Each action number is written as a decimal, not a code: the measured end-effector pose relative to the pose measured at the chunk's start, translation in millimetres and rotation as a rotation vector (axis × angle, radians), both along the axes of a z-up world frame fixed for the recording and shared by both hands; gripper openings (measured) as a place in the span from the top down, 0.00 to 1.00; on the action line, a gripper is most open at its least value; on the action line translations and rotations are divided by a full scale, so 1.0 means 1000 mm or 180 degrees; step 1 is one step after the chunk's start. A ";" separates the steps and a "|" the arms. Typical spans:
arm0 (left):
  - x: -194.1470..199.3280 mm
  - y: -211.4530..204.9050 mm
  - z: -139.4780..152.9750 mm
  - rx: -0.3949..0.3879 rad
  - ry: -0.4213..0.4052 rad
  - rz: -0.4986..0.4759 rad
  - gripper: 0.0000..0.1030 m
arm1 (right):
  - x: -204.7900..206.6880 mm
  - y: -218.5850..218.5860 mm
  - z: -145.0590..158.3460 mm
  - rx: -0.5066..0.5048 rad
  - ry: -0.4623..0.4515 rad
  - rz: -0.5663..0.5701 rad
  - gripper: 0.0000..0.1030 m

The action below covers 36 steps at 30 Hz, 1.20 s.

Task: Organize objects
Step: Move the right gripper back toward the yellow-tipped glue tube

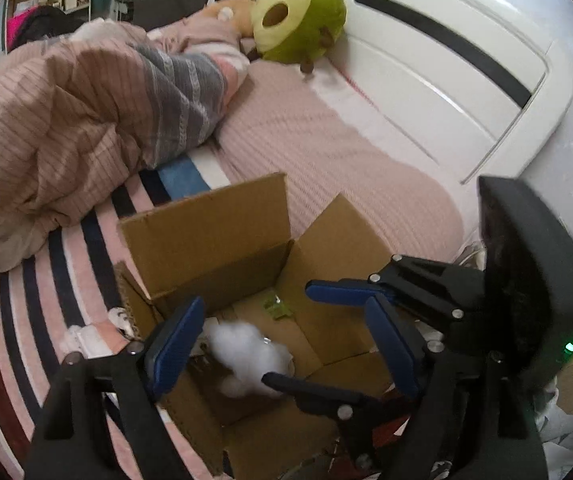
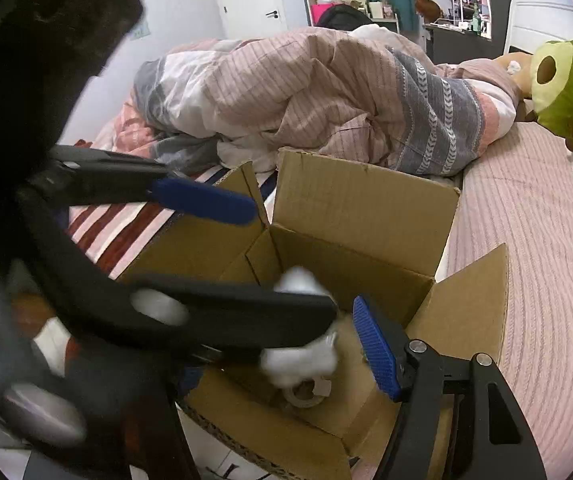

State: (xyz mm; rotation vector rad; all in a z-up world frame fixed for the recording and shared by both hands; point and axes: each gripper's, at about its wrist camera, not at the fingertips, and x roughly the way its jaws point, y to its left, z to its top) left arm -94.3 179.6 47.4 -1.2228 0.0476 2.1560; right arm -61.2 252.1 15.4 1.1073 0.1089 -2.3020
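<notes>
In the cardboard box [image 1: 214,240], white stuffing [image 1: 246,350] (shapeless).

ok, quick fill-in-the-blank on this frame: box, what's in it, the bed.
1. The white fluffy clump lies inside the open ____ box.
2. A roll of ____ sits on the box floor beside the clump.
3. The plush toy near the headboard is shaped like an ____.
4. No jaws grip the clump; both the left gripper and the right gripper are ____.

Missing words: cardboard; tape; avocado; open
</notes>
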 end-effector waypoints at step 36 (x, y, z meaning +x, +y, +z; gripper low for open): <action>0.081 -0.283 -0.101 0.0529 0.0174 0.1127 0.20 | 0.064 -0.176 -0.103 -0.0051 -0.0214 0.0090 0.43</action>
